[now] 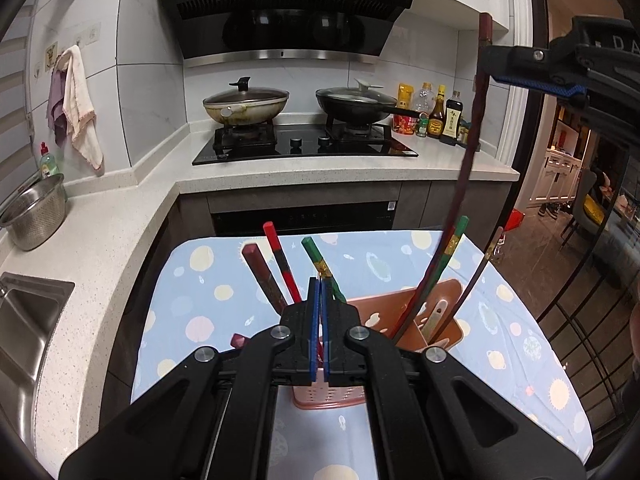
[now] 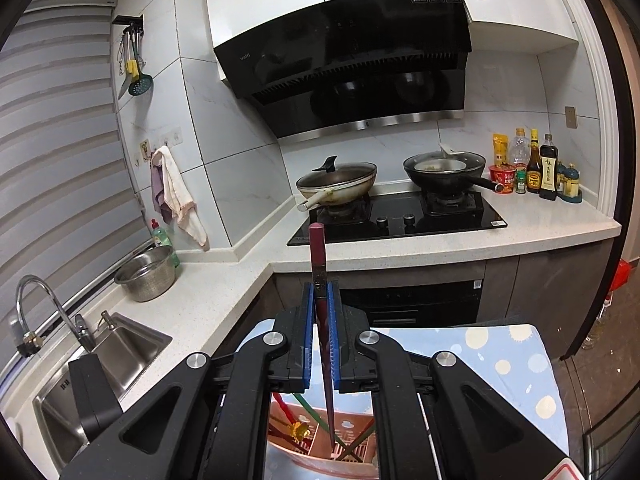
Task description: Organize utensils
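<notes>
While right hand-held gripper [image 2: 320,300] clamps chopstick [image 2: 319,256] (upright), holder [image 1: 404,300] below

My left gripper [image 1: 320,280] body blocks near wall of pink holder [image 1: 404,300]; lower shafts of chopsticks [image 1: 280,270] behind it unseen. Cannot tell whether pads pinch green chopstick [image 1: 320,258]. Right wrist view: holder [image 2: 344,440] visible only through gap under my right gripper [image 2: 320,292], base cut off by bottom edge. Bottle labels [image 1: 452,118] too small to read. Room beyond doorway blurred.
</notes>
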{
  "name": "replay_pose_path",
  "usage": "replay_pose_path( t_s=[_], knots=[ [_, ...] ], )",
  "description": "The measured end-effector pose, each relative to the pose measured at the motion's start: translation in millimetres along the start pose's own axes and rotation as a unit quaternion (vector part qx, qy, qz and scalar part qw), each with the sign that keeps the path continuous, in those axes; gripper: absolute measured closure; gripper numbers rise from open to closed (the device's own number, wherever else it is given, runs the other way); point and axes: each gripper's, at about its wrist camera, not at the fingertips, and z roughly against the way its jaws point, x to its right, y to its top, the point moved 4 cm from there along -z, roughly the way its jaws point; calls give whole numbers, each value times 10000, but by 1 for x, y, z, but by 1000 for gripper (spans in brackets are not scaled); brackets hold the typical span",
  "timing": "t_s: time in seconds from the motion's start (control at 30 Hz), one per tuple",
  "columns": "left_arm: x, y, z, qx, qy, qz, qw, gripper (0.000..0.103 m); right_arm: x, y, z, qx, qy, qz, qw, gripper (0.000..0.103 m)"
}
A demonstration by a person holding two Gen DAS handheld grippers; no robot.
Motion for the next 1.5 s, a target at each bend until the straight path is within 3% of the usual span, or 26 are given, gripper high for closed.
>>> replay_pose_path(
  t_s=[0.37,0.47,0.5,0.53,0.57,0.7,0.83,1.07,1.17,1.5],
  knots=[
    [0,-7,-6,-113,-61,166,9998,102,16,-56,-25,-635,-329,46,9974,96],
    [-4,-7,-7,-136,-106,329,9993,99,21,-65,-23,-656,-525,88,9964,78],
    [-5,-7,-6,-142,-103,390,9991,88,23,-67,-20,-643,-535,62,9965,67],
    [-8,-7,-6,-134,-80,454,9988,70,26,-69,-18,-627,-544,39,9965,64],
    [-9,-7,-3,-85,-117,497,9987,67,27,-70,-16,-633,-562,36,9964,64],
    [-8,-8,3,-33,-97,529,9985,63,30,-79,-8,-740,-594,52,9955,62],
    [-4,-10,17,96,8,518,9986,50,31,-93,2,-865,-613,28,9944,57],
    [6,-22,39,169,264,389,9988,45,22,-122,22,-1086,-692,68,9917,53],
    [8,-31,48,152,343,464,9982,29,19,-134,31,-1150,-713,12,9908,50],
    [13,-60,69,-41,700,565,9959,9,15,-163,56,-1344,-1067,-60,9851,49]
  ],
)
